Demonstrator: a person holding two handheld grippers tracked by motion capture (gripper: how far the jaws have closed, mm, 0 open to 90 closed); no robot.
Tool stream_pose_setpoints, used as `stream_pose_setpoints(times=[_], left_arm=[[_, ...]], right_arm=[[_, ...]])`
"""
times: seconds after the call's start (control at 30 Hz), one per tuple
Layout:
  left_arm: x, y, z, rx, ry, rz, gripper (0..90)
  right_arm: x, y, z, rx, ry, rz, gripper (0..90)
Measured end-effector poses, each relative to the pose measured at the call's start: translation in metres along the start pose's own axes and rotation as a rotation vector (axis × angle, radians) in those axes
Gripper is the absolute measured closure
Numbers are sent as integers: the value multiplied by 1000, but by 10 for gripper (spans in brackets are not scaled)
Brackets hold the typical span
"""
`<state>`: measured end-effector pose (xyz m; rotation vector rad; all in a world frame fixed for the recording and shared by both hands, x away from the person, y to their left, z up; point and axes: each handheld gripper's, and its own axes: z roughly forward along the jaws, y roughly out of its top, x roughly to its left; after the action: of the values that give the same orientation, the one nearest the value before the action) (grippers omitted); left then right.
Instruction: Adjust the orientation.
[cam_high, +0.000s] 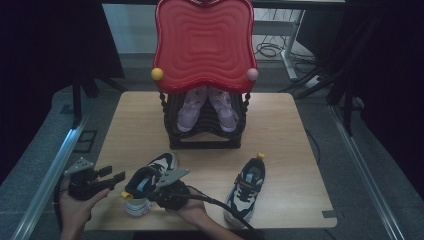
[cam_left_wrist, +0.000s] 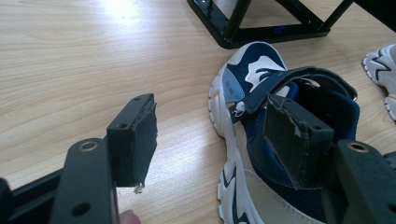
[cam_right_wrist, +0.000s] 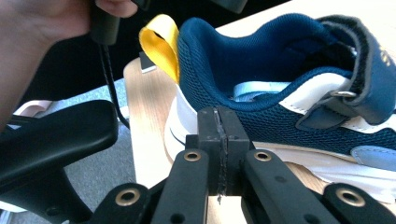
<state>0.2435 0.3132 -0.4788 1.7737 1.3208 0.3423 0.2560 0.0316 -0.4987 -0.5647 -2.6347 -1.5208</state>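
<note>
High view, near shoe toe toward rack, left tool spread, right tool pressed together.

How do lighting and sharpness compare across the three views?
High view: dim, dark surroundings, soft detail on the near shoe. Left gripper view: brighter, glare on the table at top. Right gripper view: bright; closed right gripper fairly sharp, hand blurred.

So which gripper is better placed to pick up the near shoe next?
Probably the left gripper: its jaws stand open, one pad already over the blue shoe opening. The right gripper is shut, empty, beside the heel.
</note>
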Motion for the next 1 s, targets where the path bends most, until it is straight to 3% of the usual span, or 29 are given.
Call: stream_pose_setpoints(times=[0.17, 0.37, 0.4, 0.5, 1.0], left_arm=[[-1, -1, 1, 5, 5, 0, 352], [-1, -1, 3, 12, 3, 3, 352], [-1, -1, 3, 12, 3, 3, 353], [-2, 0, 3, 9, 4, 5, 353], [5, 4, 6, 6, 8, 0, 354]], right_arm=[[3, 2, -13, -26, 1, -9, 900], [8, -2, -55, -86, -32, -18, 898], [8, -2, -55, -86, -32, -18, 898], [3, -11, -80, -110, -68, -2, 897], [-19, -35, -136, -174, -186, 68, 897]])
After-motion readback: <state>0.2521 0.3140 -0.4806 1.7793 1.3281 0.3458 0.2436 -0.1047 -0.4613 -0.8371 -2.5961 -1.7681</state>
